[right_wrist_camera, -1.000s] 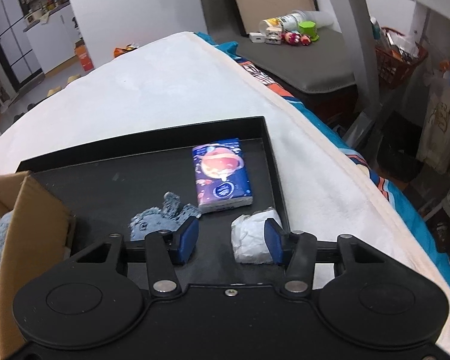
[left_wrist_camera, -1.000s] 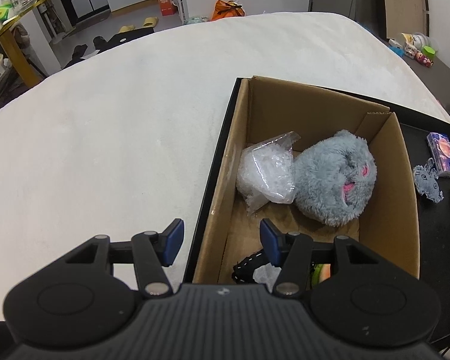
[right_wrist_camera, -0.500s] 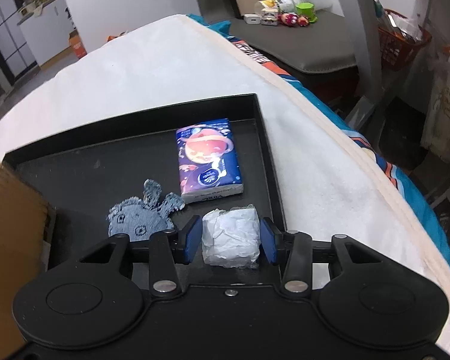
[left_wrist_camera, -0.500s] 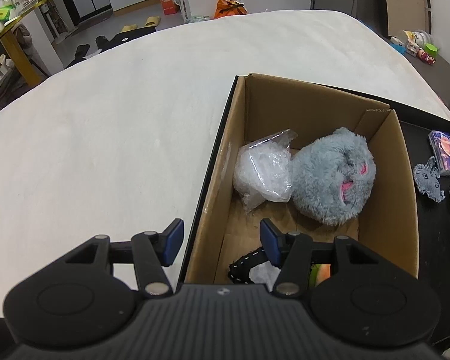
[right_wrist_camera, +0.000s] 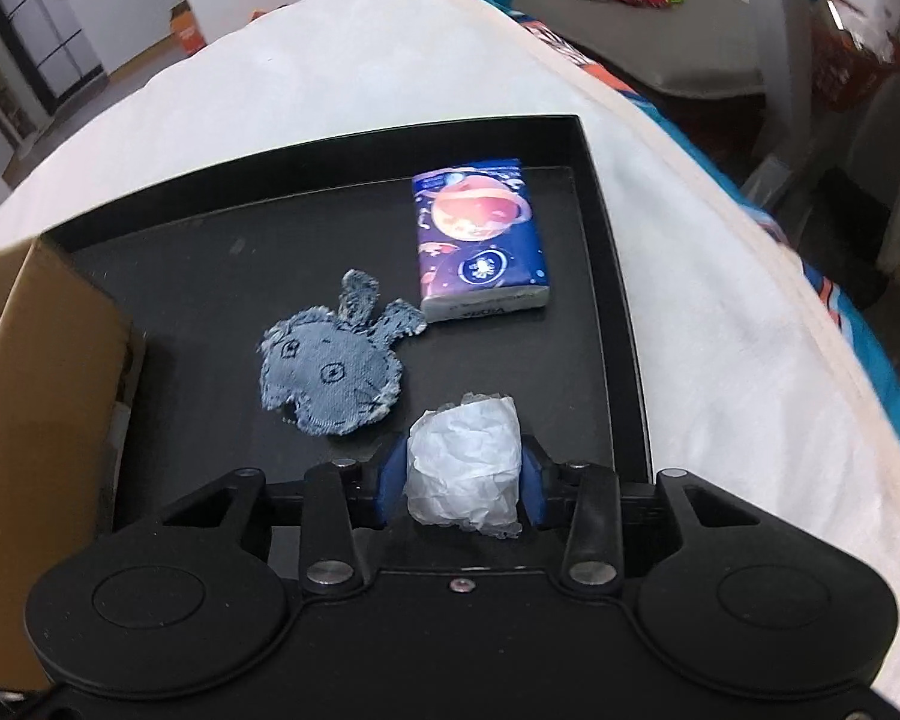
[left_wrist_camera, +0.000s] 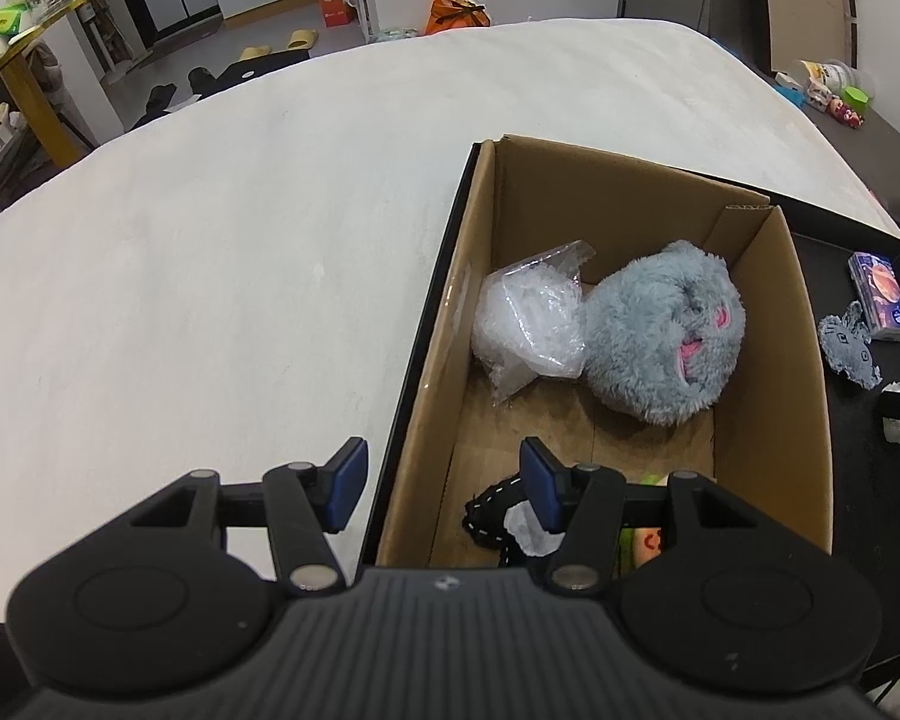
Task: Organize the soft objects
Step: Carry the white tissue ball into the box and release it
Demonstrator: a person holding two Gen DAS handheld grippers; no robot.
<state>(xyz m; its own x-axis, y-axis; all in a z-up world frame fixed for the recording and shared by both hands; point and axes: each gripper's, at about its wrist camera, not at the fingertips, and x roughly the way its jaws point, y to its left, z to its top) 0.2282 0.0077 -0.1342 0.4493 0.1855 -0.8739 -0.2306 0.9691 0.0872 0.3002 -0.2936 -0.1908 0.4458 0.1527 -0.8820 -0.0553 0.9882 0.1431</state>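
Soft stuff count, near to far: one crumpled white tissue wad (right_wrist_camera: 465,461) pinched tight between the right gripper (right_wrist_camera: 463,480) pads, just over the black tray (right_wrist_camera: 606,276). On the tray sit one denim bunny patch (right_wrist_camera: 330,372), then one tissue pack (right_wrist_camera: 480,240). Left gripper (left_wrist_camera: 441,483) is spread wide, holding nothing, straddling the cardboard box (left_wrist_camera: 801,396) wall; inside are one grey plush (left_wrist_camera: 666,330) and one plastic bag (left_wrist_camera: 534,324).

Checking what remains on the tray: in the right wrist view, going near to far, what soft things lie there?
White paper wad in the right gripper, denim bunny patch, then tissue pack.
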